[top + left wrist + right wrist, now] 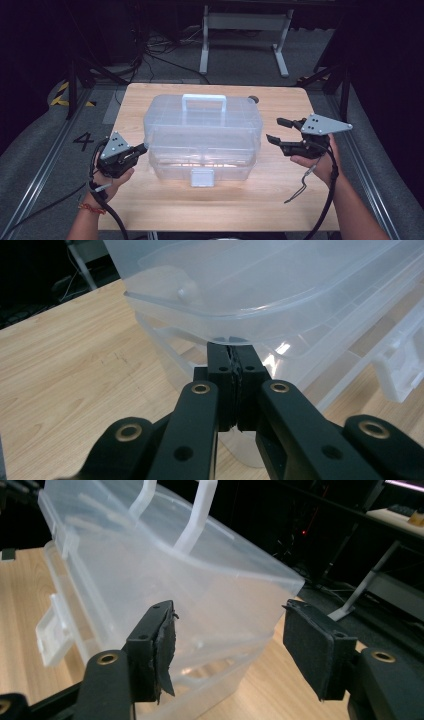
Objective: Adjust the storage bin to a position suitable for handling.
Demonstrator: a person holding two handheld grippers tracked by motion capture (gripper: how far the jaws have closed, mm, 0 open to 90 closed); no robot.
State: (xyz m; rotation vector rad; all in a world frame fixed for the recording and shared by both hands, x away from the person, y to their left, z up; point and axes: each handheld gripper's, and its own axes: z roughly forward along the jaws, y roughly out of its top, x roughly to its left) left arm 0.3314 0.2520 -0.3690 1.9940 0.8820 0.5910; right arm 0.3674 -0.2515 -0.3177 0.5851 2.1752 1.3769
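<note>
High view: the clear plastic lidded storage box point(202, 137) sits mid-counter point(150, 205); left hand-held gripper point(142, 148) at its left lid edge, right hand-held gripper point(283, 131) just off its right end.
Left gripper view: jaws clenched, tips tucked under the lid rim point(220, 335); keep them there, braced.
Right gripper view: jaws released, nothing between them; bring them squarely to the box's end wall point(235, 610) before closing.

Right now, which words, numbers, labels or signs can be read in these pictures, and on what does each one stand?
"4": a dark numeral on the grey floor, left of the wooden table.
Yellow and black hazard stripes: a marking on the floor farther back on the left, with no words.
The clear plastic box carries no readable label or brand.
The left gripper and the right gripper carry no readable print.
</note>
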